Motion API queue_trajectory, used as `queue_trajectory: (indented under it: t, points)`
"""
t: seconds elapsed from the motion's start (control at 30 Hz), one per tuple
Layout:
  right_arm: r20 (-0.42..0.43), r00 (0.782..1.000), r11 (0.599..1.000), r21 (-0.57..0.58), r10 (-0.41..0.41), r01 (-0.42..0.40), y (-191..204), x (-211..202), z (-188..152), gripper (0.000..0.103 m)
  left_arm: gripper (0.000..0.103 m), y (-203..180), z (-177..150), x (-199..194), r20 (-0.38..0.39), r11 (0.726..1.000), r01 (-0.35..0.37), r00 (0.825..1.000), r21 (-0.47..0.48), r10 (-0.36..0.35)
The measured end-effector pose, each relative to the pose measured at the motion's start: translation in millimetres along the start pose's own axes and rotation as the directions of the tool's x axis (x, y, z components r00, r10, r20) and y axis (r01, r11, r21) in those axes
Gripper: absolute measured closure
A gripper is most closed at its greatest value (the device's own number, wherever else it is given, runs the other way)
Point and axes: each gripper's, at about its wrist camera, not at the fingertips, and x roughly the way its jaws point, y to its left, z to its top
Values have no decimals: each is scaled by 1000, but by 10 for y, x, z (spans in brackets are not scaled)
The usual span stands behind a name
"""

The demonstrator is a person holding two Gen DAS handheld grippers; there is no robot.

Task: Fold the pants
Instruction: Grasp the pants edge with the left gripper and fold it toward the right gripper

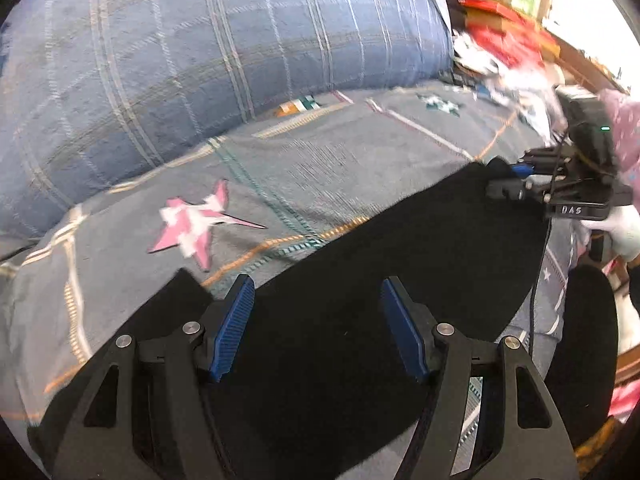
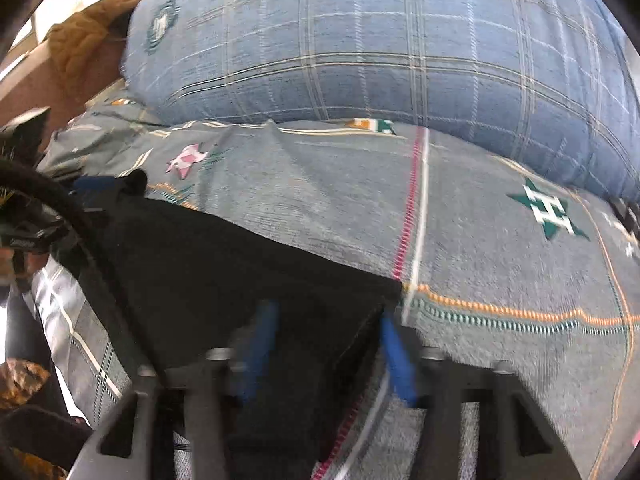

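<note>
My left gripper (image 1: 318, 320): fingers apart, poised over black pants (image 1: 360, 264). My right gripper (image 2: 326, 344): fingers apart, straddling the pants' far-right corner; blurred. Pants: flat on bedspread (image 1: 320, 168), long axis running between both grippers; each equally near its end.

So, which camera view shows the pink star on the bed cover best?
The left wrist view: there the pink star is large and lies just beyond the black pants. The right wrist view shows it only small and far off.
</note>
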Motion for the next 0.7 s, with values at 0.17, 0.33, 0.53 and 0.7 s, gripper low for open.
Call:
queue_trajectory:
  t: [0.17,0.33,0.53,0.7]
  points:
    - [50,997,992,-108,-65,71,261,-130,-62,94,39,-86,-46,230,-28,998,-11,1000,54,13]
    - [75,992,985,-132,-97,106,361,-284,-61,96,86,-208,-68,191,-2,994,0,1000,106,0]
    - [172,980,982,-143,-102,127,406,-608,125,97,97,-197,30,-6,58,996,-15,998,92,9]
    - [155,980,986,-89,-124,138,255,-507,191,97,97,-236,140,50,51,995,-39,998,91,35]
